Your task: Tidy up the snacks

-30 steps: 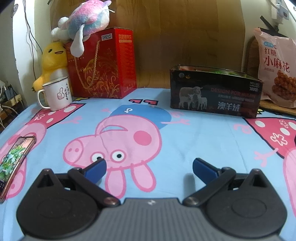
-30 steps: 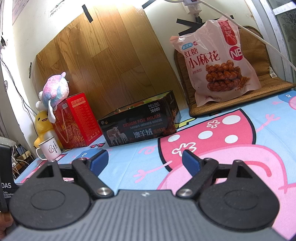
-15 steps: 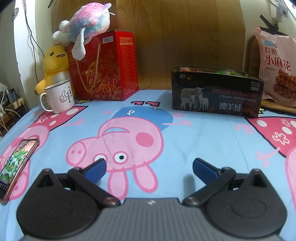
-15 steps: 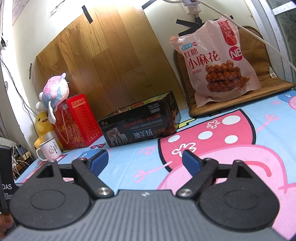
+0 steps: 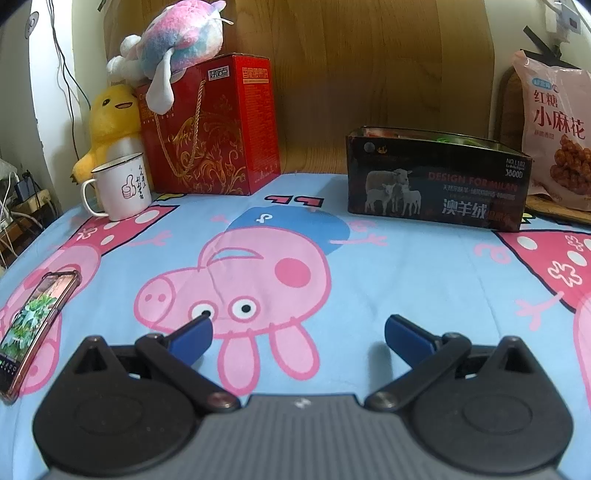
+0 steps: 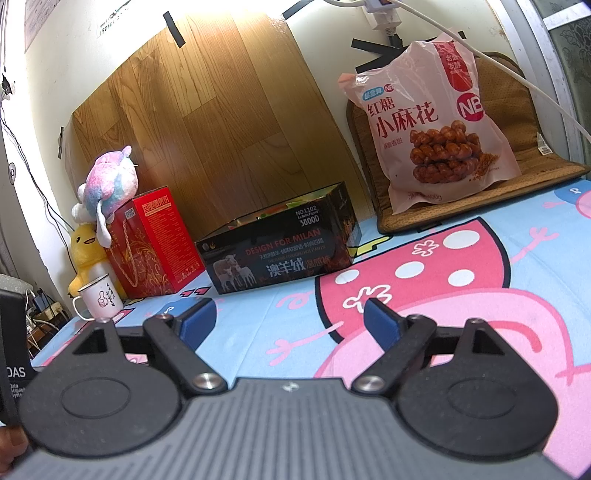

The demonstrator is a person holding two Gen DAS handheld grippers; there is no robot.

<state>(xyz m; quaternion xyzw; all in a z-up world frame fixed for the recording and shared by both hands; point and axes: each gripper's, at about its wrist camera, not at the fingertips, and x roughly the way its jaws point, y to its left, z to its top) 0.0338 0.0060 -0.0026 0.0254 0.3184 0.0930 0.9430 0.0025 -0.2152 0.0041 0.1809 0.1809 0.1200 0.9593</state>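
A pink snack bag (image 6: 436, 122) of fried dough twists leans upright against the wall on a brown mat (image 6: 517, 170); its edge also shows at the far right as the snack bag (image 5: 557, 129). A black open-top box (image 5: 436, 181) with sheep on its side stands at the back of the cartoon sheet, with colourful packets barely showing inside; it is the same black box (image 6: 280, 251) in the right wrist view. My left gripper (image 5: 297, 332) hangs open low over the sheet, well short of the box. My right gripper (image 6: 290, 321) is open too, with nothing between its fingers.
A red gift box (image 5: 214, 125) with a plush toy (image 5: 177, 33) on top stands at the back left, beside a yellow duck plush (image 5: 110, 122) and a white mug (image 5: 120, 186). A phone (image 5: 33, 325) lies at the left edge of the sheet. A white cable (image 6: 517, 74) crosses the wall.
The left gripper has drifted slightly left and forward, so the red box and mug sit further right in its view. The right gripper has barely moved. Both stay open.
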